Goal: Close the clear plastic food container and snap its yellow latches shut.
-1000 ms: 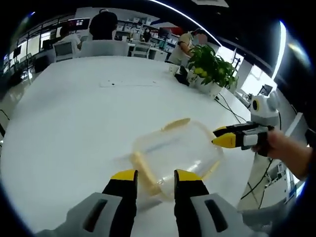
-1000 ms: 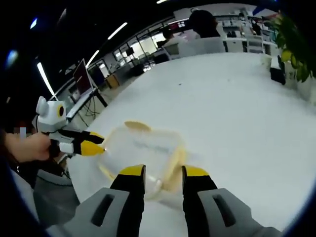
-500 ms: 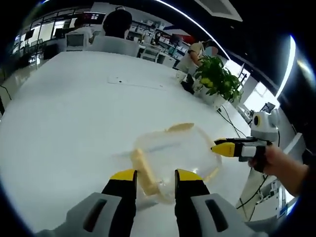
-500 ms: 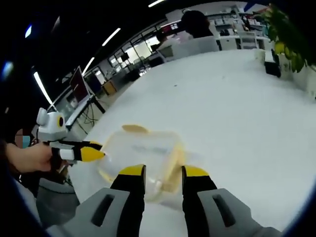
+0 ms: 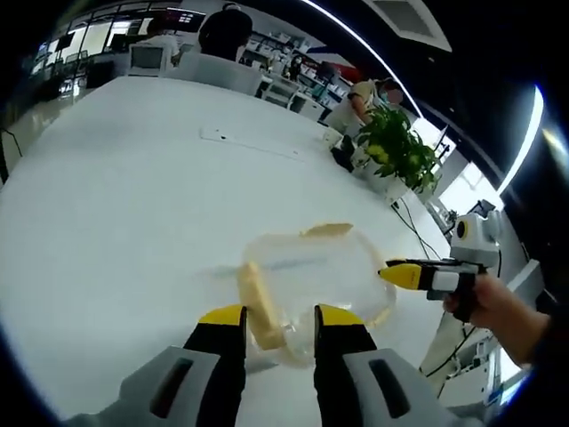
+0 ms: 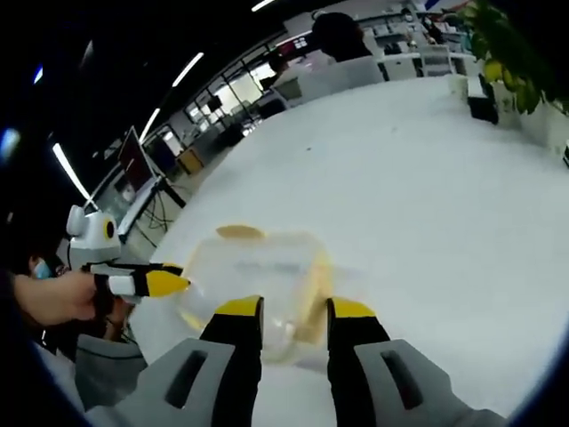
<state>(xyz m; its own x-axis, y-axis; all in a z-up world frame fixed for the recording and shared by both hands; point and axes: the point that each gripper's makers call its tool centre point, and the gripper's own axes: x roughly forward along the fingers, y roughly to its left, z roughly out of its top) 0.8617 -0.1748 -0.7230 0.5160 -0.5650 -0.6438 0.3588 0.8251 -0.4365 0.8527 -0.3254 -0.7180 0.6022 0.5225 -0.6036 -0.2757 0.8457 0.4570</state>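
The clear plastic food container point(image 5: 311, 277) sits on the white table point(image 5: 124, 205) just beyond my left gripper point(image 5: 279, 322), which is open, its yellow-tipped jaws on either side of the container's near edge. Yellow latches point(image 5: 258, 302) stick out from the sides, one at the far edge point(image 5: 327, 229). My right gripper point(image 5: 397, 274) comes in from the right, tip at the container's right side. In the right gripper view the container point(image 6: 258, 271) lies just past my open right gripper point(image 6: 284, 311), and the left gripper point(image 6: 164, 283) points at its left edge. I cannot tell whether the latches are snapped.
A potted green plant point(image 5: 396, 147) stands at the table's far right corner. A flat white strip point(image 5: 249, 142) lies farther back. People sit at desks beyond the table point(image 5: 227, 27). A hand point(image 5: 484, 302) holds the right gripper. The table's edge runs close behind the container point(image 6: 151, 329).
Both views have drifted a little with the hands. The right gripper's tip has dropped slightly along the container's right side. The container stays in place.
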